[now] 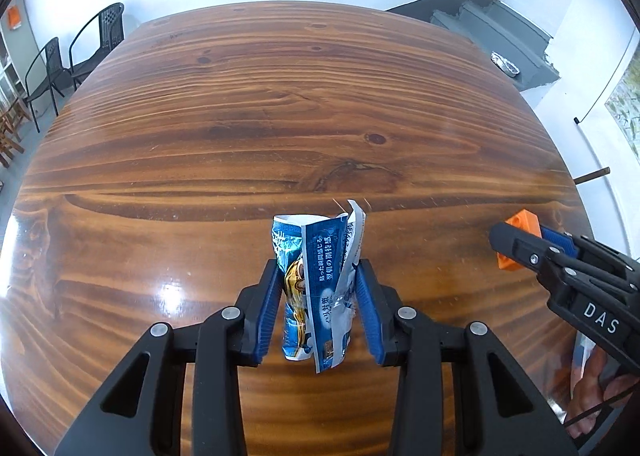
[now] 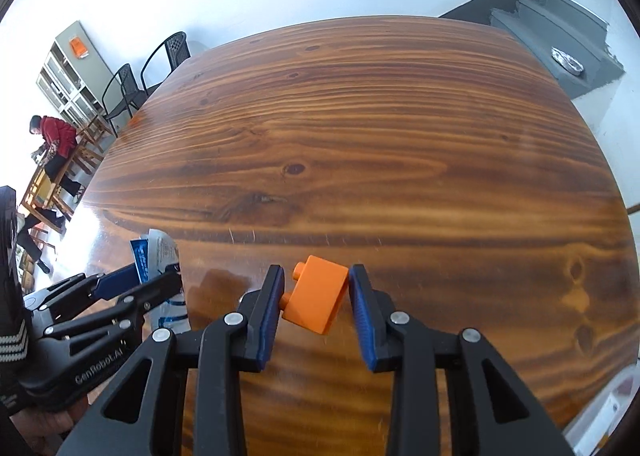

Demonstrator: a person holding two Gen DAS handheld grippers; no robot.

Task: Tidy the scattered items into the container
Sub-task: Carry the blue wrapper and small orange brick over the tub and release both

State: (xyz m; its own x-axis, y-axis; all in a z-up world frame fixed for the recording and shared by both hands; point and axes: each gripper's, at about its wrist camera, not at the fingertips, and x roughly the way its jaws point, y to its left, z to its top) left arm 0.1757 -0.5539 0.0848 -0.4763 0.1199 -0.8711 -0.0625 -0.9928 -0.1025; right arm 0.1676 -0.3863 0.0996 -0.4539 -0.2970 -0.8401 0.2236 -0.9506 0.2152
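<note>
Clearly, the left gripper [image 1: 318,302] was clamped on a crumpled blue sachet [image 1: 318,288], its blue pads pressing the wrapper from both sides. The sachet's long axis ran along the fingers, pointing away from the camera: its torn upper end stuck out past the fingertips, while the lower end hung back between the fingers toward the gripper body. It was held clear above the wooden table [image 1: 260,104], roughly centred in the jaws, folded and twisted so that white printed text on one panel faced the camera.

The right gripper [image 2: 316,298] was closed on an orange block [image 2: 318,298]. The block sat tilted between the pads, its broad face turned up toward the camera and its long axis slanting from the upper right pad down toward the lower left. Two small round studs stuck out of its left side, next to the left pad. The right pad touched the block's upper right corner; the block sat near the fingertips, not deep in the jaws, and was raised off the tabletop.

In the left wrist view the right gripper [image 1: 520,244] came in from the right edge with the orange block [image 1: 520,222] at its tip. At the lower right edge of the right wrist view part of a pale container [image 2: 600,412] showed, well apart from both held items
</note>
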